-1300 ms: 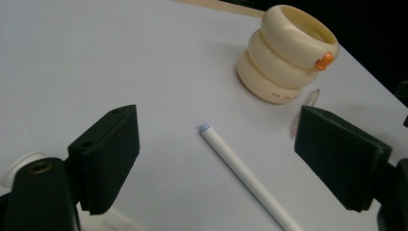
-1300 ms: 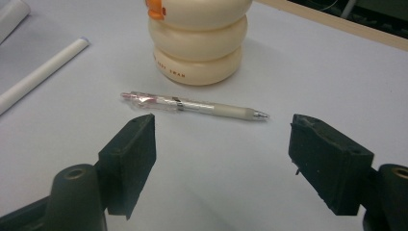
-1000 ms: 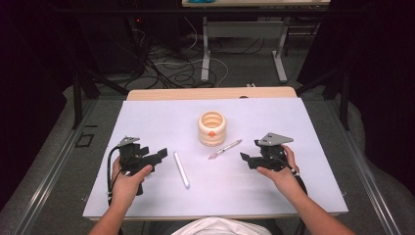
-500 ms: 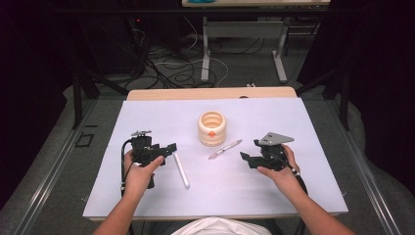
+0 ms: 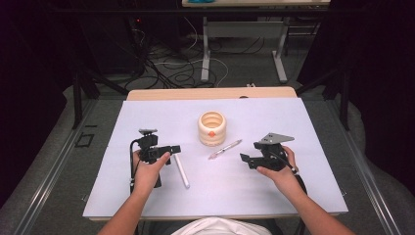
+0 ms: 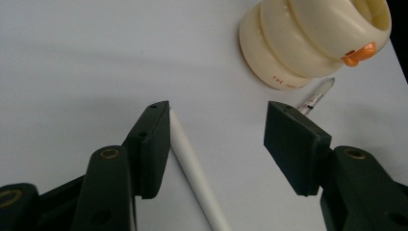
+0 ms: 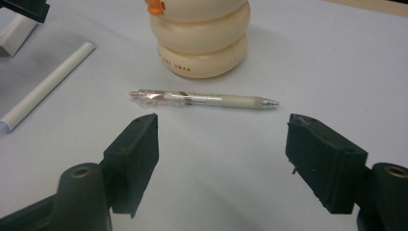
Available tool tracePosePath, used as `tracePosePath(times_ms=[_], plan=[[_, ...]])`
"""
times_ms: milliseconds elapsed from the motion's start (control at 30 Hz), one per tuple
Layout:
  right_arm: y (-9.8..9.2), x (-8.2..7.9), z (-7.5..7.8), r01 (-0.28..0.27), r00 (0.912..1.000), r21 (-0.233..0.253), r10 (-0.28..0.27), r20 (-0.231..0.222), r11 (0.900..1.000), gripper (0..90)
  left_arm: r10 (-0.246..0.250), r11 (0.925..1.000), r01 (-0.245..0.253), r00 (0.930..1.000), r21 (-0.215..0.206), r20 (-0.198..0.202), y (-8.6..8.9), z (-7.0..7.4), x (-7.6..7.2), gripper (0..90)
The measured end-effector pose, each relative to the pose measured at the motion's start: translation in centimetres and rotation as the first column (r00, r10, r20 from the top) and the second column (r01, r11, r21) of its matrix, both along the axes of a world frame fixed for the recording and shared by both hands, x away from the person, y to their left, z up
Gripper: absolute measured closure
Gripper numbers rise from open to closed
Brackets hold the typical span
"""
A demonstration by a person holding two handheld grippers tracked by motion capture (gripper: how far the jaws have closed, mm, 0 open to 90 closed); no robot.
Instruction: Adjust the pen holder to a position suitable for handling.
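Note:
A cream ribbed cup [image 5: 212,128] [image 6: 312,38] [image 7: 202,38] with an orange mark stands at the middle of the white table [image 5: 303,122]. A clear pen [image 5: 224,149] [image 7: 202,99] [image 6: 317,96] lies just right of it. A white pen [image 5: 181,171] [image 6: 192,168] [image 7: 45,86] lies left of centre. My left gripper [image 5: 172,149] [image 6: 216,144] is open right over the white pen's far end, whose tip lies against the left jaw. My right gripper [image 5: 246,160] [image 7: 221,163] is open, a short way before the clear pen.
Beyond the table's far edge are a wooden strip [image 5: 210,93], floor cables [image 5: 171,68] and the metal legs of another table [image 5: 281,54]. The person's forearms [image 5: 313,210] come in from the near edge.
My left gripper has moved right and slightly forward, up to the white pen. The right gripper has stayed where it was.

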State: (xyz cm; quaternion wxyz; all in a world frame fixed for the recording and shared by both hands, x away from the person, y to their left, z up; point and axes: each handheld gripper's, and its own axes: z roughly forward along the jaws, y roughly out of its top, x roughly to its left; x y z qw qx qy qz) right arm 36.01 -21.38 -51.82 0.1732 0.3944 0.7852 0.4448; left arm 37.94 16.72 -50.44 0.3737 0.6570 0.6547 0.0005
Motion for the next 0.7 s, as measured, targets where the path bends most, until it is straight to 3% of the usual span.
tracePosePath(times_ms=[167, 267, 467, 700], plan=[[-0.1, -0.1, 0.2, 0.014, 0.9988, 0.022, -0.013, -0.047, 1.000, 25.7, -0.018, 0.9995, 0.017, 0.9977, -0.025, -0.066, -0.6, -0.7, 0.7, 44.3], [0.0, -0.1, 0.2, 0.018, 0.9987, 0.034, -0.017, -0.048, 0.999, 24.3, -0.057, 0.9972, 0.051, 0.9913, -0.056, -0.118, -0.7, -1.3, 1.3, 46.1], [-0.1, 0.1, -0.2, 0.019, 0.9973, 0.024, -0.017, -0.071, 1.000, 18.3, 0.016, 0.9986, -0.024, 0.9880, -0.048, -0.154, -1.0, -2.0, 1.6, 49.7], [-0.1, 0.2, -0.2, 0.026, 0.9978, 0.029, -0.024, -0.062, 0.999, 14.7, 0.098, 0.9926, -0.110, 0.9748, -0.051, -0.200, -0.4, -2.5, 1.9, 56.6]])
